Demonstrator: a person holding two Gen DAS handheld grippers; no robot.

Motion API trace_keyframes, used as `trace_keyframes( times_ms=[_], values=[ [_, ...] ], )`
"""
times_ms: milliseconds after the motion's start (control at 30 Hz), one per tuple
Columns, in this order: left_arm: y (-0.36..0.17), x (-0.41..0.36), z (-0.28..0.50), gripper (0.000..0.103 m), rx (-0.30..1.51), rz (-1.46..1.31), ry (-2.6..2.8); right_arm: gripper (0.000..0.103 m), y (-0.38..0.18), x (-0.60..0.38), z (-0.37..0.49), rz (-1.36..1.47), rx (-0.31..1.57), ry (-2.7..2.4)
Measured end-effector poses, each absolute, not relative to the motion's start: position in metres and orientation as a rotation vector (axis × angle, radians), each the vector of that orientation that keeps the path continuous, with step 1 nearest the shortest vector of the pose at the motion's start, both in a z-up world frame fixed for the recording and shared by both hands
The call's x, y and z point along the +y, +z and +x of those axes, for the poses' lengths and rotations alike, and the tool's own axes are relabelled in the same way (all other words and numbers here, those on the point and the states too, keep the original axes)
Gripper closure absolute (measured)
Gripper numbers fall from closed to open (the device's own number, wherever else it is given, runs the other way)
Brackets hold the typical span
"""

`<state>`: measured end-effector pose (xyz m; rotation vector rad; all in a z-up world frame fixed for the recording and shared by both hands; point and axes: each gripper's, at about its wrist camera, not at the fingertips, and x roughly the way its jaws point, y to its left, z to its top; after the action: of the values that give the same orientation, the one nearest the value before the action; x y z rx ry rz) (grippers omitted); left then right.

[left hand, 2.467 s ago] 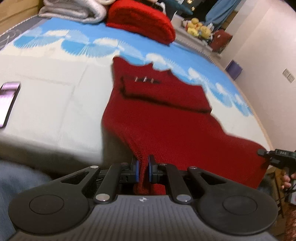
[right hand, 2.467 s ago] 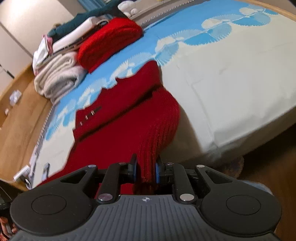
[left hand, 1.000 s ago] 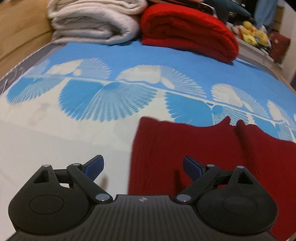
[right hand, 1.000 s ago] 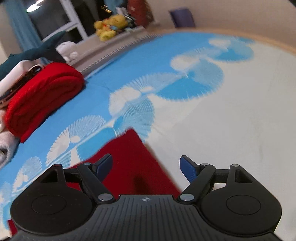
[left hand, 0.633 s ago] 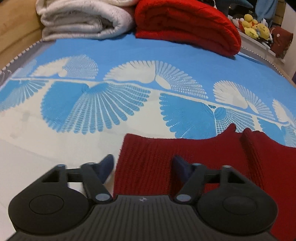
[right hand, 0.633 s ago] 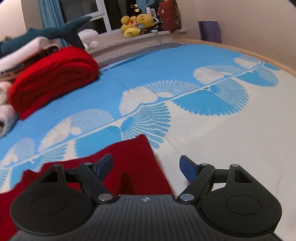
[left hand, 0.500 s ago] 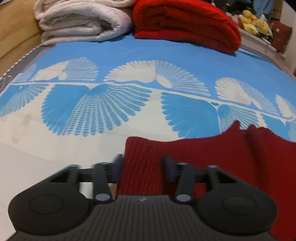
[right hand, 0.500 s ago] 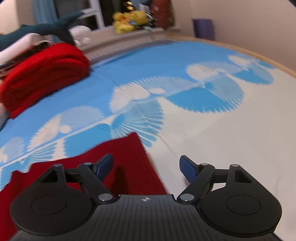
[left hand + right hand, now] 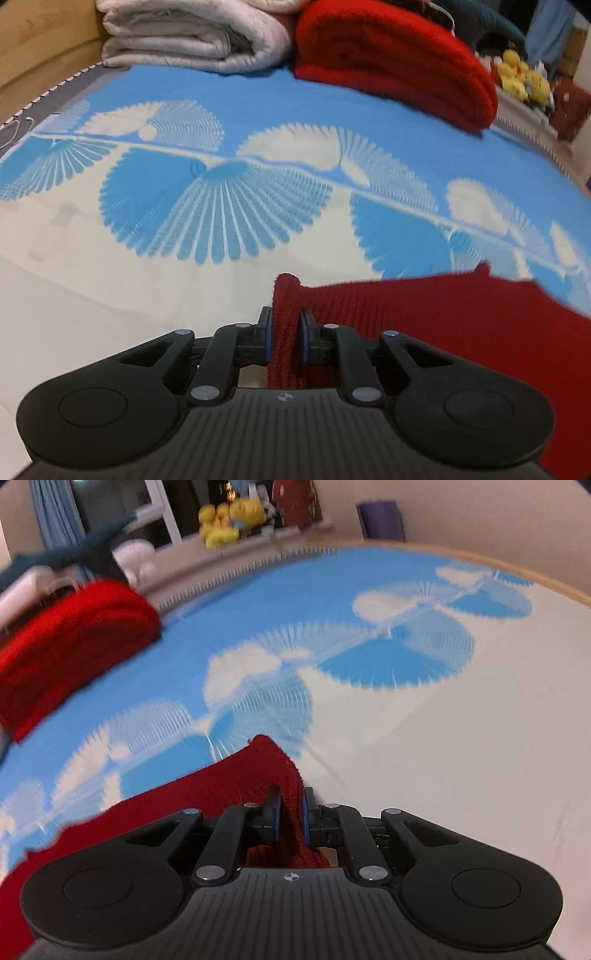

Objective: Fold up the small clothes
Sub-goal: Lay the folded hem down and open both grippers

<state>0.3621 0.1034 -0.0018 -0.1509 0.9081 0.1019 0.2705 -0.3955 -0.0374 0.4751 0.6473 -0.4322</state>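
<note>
A dark red knitted garment [image 9: 461,317] lies on the bed, spreading right in the left wrist view and left in the right wrist view [image 9: 207,794]. My left gripper [image 9: 284,334] is shut on its left corner, which bunches up between the blue pads. My right gripper [image 9: 290,816] is shut on its right corner, which rises in a peak above the fingers. Both corners are lifted slightly off the sheet.
The bed sheet [image 9: 221,206] is white with blue fan prints. A folded white blanket [image 9: 192,33] and a folded bright red blanket [image 9: 391,59] lie at the head. Yellow plush toys [image 9: 229,520] sit on a ledge. The bed's wooden edge [image 9: 517,576] curves at right.
Both grippers were open over the garment's far corners. Both have closed on the corners, and the fabric now bunches up between the pads.
</note>
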Motion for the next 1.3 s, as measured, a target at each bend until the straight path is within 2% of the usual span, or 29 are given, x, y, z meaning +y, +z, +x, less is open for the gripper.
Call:
trace_keyframes(
  times_ms=[33, 67, 100, 133, 167, 300, 567, 733, 800, 967, 1033, 1133, 1200, 1233, 1300],
  values=[
    [-0.001, 0.103, 0.361, 0.077, 0.9, -0.147, 0.104, 0.087, -0.04, -0.396, 0.271, 0.48, 0.661, -0.424],
    [0.001, 0.104, 0.36, 0.058, 0.895, -0.146, 0.109, 0.083, -0.04, -0.395, 0.272, 0.481, 0.664, -0.419],
    [0.006, 0.107, 0.358, 0.046, 0.892, -0.157, 0.112, 0.079, -0.038, -0.395, 0.271, 0.48, 0.658, -0.419],
    [0.011, 0.111, 0.355, 0.021, 0.884, -0.18, 0.113, 0.065, -0.034, -0.396, 0.271, 0.484, 0.654, -0.406],
    [0.016, 0.116, 0.351, 0.012, 0.871, -0.202, 0.12, 0.05, -0.029, -0.397, 0.27, 0.492, 0.646, -0.384],
    [0.032, 0.131, 0.328, 0.011, 0.881, -0.235, 0.111, 0.038, -0.003, -0.391, 0.252, 0.461, 0.613, -0.306],
    [0.017, 0.101, 0.275, 0.011, 0.998, -0.038, 0.019, 0.037, 0.011, -0.33, 0.2, 0.214, 0.695, 0.041],
    [-0.015, 0.095, 0.264, 0.008, 1.043, 0.083, 0.069, 0.037, -0.024, -0.297, 0.203, 0.07, 0.859, 0.12],
    [-0.019, 0.105, 0.264, 0.008, 1.066, 0.091, 0.085, 0.034, -0.03, -0.288, 0.204, -0.015, 0.845, 0.128],
    [-0.02, 0.117, 0.25, 0.008, 1.046, 0.096, 0.057, 0.036, -0.018, -0.299, 0.196, 0.154, 0.858, 0.202],
    [-0.02, 0.11, 0.246, 0.008, 1.034, 0.124, 0.068, 0.033, -0.033, -0.288, 0.194, 0.083, 0.903, 0.213],
    [-0.012, 0.103, 0.244, 0.008, 1.025, 0.141, 0.113, 0.029, -0.038, -0.265, 0.178, -0.102, 0.836, 0.214],
    [0.005, 0.096, 0.234, 0.008, 1.0, 0.15, 0.144, 0.03, -0.028, -0.265, 0.168, -0.06, 0.827, 0.21],
    [0.013, 0.092, 0.224, 0.007, 0.986, 0.159, 0.149, 0.029, -0.022, -0.268, 0.16, -0.01, 0.82, 0.208],
    [0.024, 0.084, 0.197, 0.0, 0.954, 0.152, 0.144, 0.02, -0.011, -0.274, 0.14, 0.071, 0.783, 0.186]
  ],
)
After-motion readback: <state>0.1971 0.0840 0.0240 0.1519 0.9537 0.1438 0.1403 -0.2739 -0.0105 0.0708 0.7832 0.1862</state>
